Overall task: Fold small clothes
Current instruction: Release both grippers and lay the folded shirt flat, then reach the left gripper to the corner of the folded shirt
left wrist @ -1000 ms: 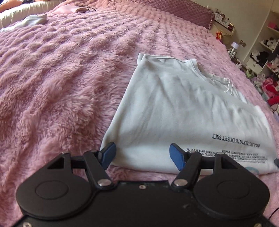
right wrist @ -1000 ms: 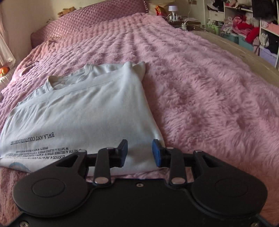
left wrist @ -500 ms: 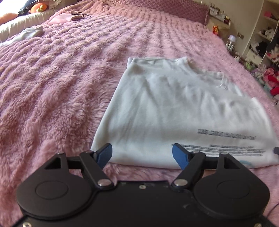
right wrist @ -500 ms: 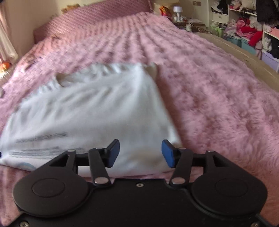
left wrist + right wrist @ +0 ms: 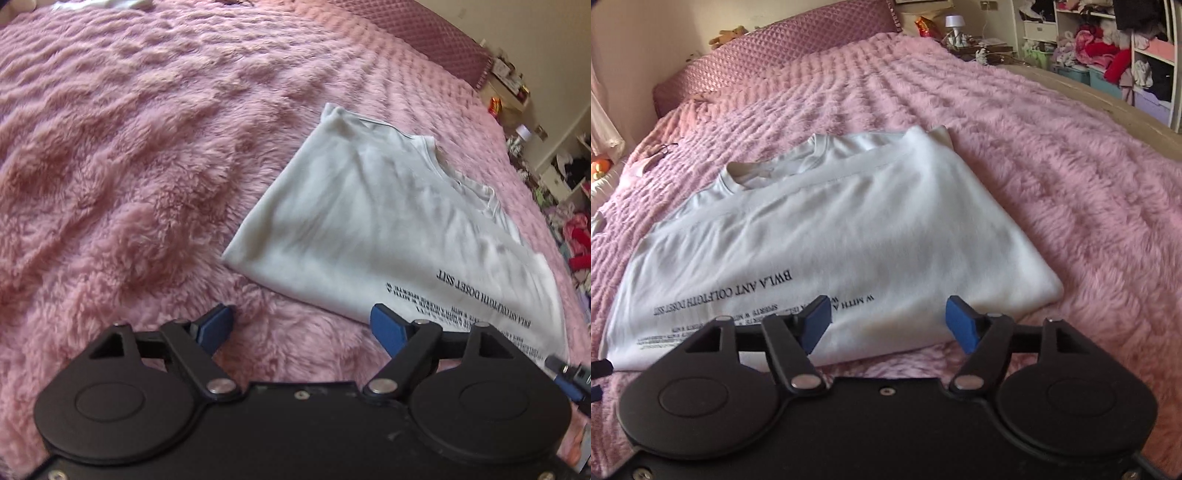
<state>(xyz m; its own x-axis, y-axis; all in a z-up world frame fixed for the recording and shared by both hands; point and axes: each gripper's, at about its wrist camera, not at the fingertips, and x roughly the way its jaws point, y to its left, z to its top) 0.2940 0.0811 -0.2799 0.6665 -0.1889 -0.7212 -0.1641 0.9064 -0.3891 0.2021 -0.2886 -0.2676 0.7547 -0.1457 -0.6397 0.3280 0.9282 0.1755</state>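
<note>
Slippage worries us: both claws, left gripper (image 5: 303, 326) and right gripper (image 5: 888, 319), have just been opening, empty; the shirt (image 5: 827, 236) may unfold on the fluffy blanket (image 5: 1052, 155).

The white cotton T-shirt (image 5: 827, 236) with black printed text lies flat and folded on the fluffy pink bed cover (image 5: 1052, 155), its collar at the far end.

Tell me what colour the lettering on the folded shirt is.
Black lettering on the white shirt, clearest in the right wrist view.
</note>
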